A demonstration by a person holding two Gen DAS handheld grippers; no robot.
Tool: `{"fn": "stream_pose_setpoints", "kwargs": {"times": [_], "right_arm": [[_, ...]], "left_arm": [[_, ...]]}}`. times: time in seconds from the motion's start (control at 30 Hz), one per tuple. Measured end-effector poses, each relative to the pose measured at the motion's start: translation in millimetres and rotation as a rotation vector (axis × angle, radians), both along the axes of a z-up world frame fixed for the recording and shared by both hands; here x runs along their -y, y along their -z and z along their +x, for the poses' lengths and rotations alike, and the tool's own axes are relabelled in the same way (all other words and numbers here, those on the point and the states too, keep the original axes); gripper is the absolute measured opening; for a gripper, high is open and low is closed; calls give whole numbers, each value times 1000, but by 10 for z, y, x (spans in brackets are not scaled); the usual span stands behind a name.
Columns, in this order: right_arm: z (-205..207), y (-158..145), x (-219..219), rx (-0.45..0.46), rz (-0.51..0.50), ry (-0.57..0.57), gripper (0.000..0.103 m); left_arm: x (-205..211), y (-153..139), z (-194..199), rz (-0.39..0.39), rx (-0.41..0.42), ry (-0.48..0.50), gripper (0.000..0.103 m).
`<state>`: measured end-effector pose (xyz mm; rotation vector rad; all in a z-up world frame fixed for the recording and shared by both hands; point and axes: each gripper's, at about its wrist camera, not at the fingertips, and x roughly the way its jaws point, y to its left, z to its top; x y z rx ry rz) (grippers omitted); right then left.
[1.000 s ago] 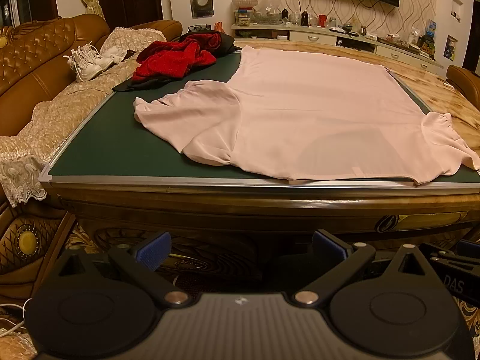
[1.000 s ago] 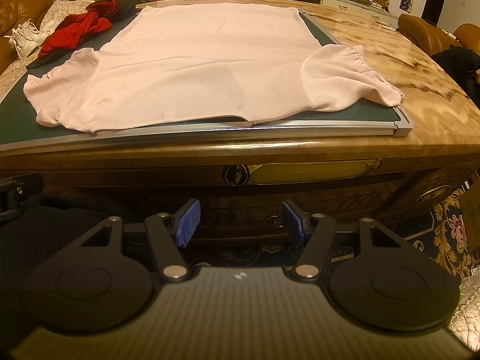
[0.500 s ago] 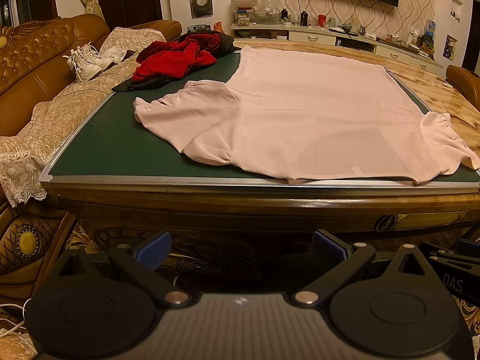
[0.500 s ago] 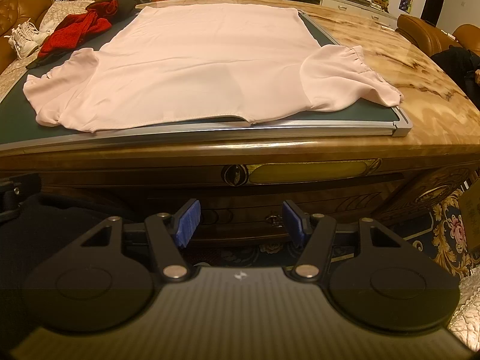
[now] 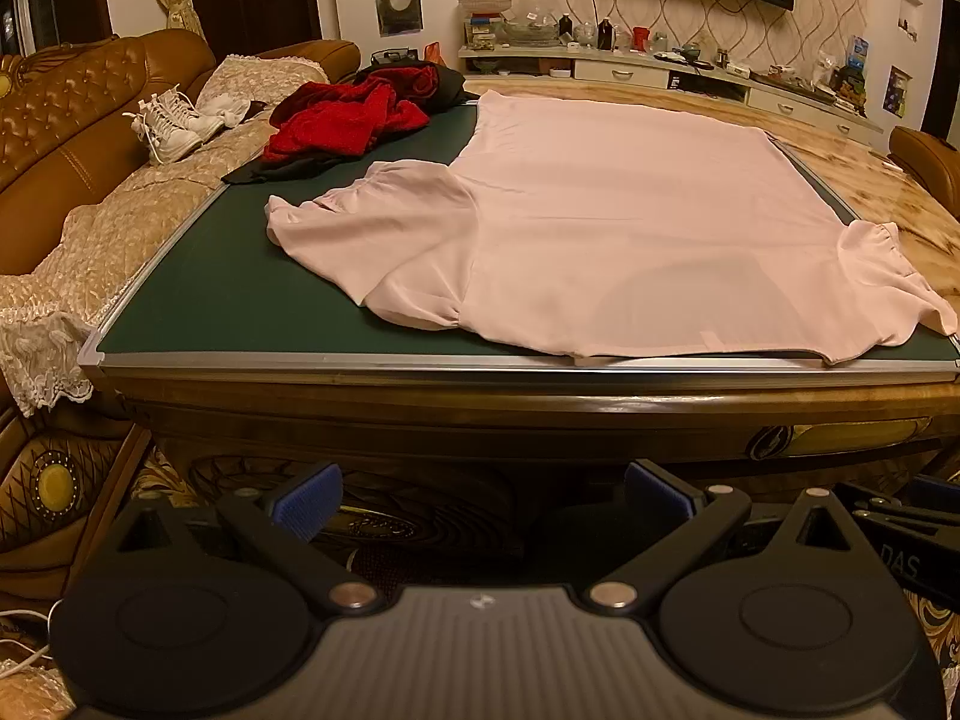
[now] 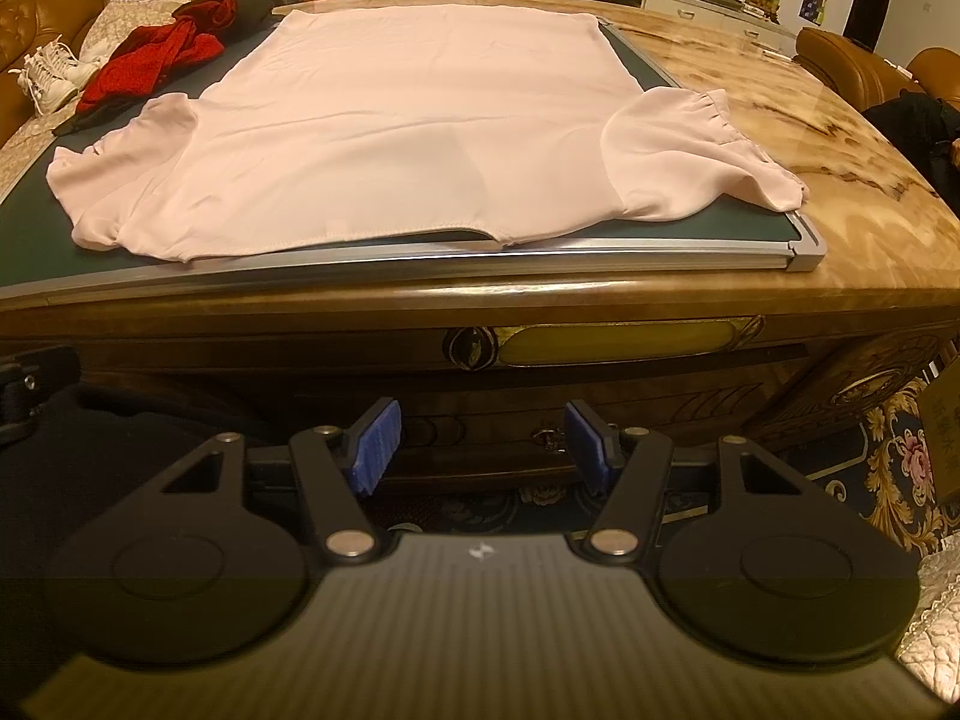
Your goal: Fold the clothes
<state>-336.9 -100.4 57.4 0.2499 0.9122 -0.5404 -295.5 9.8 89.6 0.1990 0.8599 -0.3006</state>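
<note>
Both tools hang below the near edge of the tabletop (image 5: 420, 414), in front of its carved wooden side. Seen from its own camera, the left tool (image 5: 483, 495) has its blue-padded fingers (image 5: 306, 501) spread wide with nothing between them. The right tool (image 6: 477, 441) is likewise released, its blue pads (image 6: 375, 444) well apart and gripping nothing. Neither touches any cloth.

Beyond them, on the tabletop, lies a green mat (image 5: 210, 294) with a silver frame. A pale pink blouse (image 5: 612, 228) is spread flat on the mat, its neckline toward the near edge and its hem at the far end. The fabric is thin and smooth, with only soft wrinkles across the body. Its short sleeves have gathered, ruffled cuffs: one sleeve (image 5: 360, 222) lies out on the green mat to the left, and the other sleeve (image 6: 696, 150) drapes over the mat's right frame onto the marbled tabletop. At the far left corner of the mat sits a heap of red clothes (image 5: 348, 120) over something black. A brown leather sofa (image 5: 72, 138) with white sneakers (image 5: 171, 126) on it stands to the left.

Compared with a second ago, nothing differs: the tools are in the same place with the same spread, and the blouse lies exactly as before.
</note>
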Motion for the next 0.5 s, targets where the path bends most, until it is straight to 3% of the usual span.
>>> {"fn": "stream_pose_setpoints", "kwargs": {"times": [0.5], "right_arm": [[1,8,-18,-2,-1,-3,68]], "left_arm": [[-5,-18,-12,0,-5,4,102]]}}
